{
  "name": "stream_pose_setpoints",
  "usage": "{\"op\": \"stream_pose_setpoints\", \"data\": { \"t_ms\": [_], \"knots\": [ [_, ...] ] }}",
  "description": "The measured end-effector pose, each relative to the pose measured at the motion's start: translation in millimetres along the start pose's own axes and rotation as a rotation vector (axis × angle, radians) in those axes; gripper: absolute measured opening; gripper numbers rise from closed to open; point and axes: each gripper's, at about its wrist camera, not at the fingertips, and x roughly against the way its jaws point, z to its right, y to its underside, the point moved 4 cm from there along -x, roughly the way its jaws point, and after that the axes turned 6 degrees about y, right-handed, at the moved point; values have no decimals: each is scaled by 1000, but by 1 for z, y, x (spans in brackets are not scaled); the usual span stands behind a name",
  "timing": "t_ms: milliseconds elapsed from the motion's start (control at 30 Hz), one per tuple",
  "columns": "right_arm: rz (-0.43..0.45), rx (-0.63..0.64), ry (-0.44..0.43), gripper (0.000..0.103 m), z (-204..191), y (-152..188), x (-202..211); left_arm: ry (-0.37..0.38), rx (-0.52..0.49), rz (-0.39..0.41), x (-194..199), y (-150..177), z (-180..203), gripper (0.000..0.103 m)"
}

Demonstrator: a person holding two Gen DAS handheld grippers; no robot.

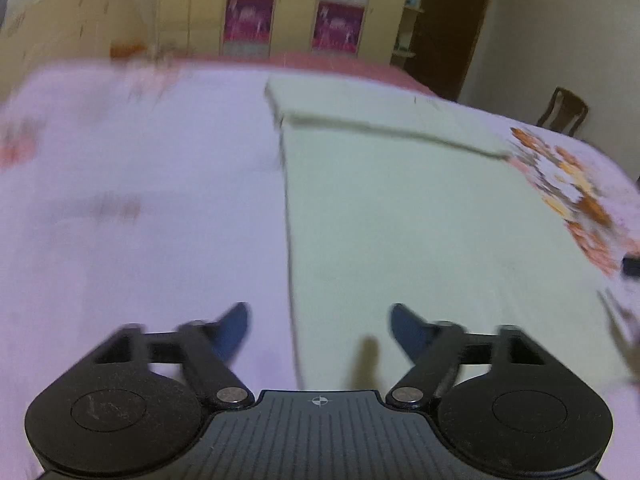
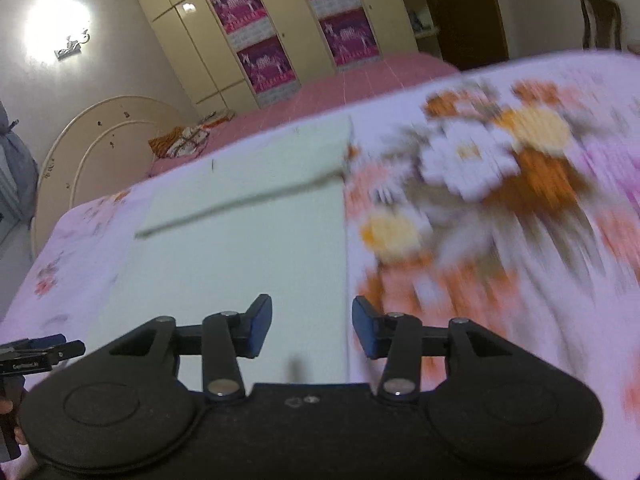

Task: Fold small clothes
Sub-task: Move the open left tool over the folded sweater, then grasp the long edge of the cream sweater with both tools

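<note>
Far end of the cloth (image 1: 400,208) lies folded over; both my grippers, left (image 1: 320,334) and right (image 2: 312,330), hang empty, jaws apart, more folds likely ahead.

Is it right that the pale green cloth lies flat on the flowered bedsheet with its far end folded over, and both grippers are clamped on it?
Not quite. The pale green cloth does lie on the bedsheet with its far end folded over, but the left gripper and right gripper are open and empty, as both wrist views show.

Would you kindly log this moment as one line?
cloth: far edge folded, flat on bed | left hand-held gripper: open, empty | right hand-held gripper: open, empty
</note>
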Motion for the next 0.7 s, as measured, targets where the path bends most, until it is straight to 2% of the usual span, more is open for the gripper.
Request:
{"op": "stream_pose_setpoints", "data": {
  "t_ms": [133,267,467,600,633,700],
  "knots": [
    [-74,-100,-34,39,19,48,23,136,141,-31,23,36,-17,65],
    [-129,-210,-80,37,28,81,32,266,269,-35,23,48,-21,65],
    [-160,-355,-203,37,26,87,17,404,418,-13,-4,50,-23,65],
    [-157,-379,-217,35,23,85,8,436,431,3,-13,52,-21,64],
    [-159,-383,-222,34,22,86,7,434,424,1,-13,53,-20,61],
    [-170,-379,-237,33,22,89,6,422,405,-18,-14,54,-19,39]
  ]
}}
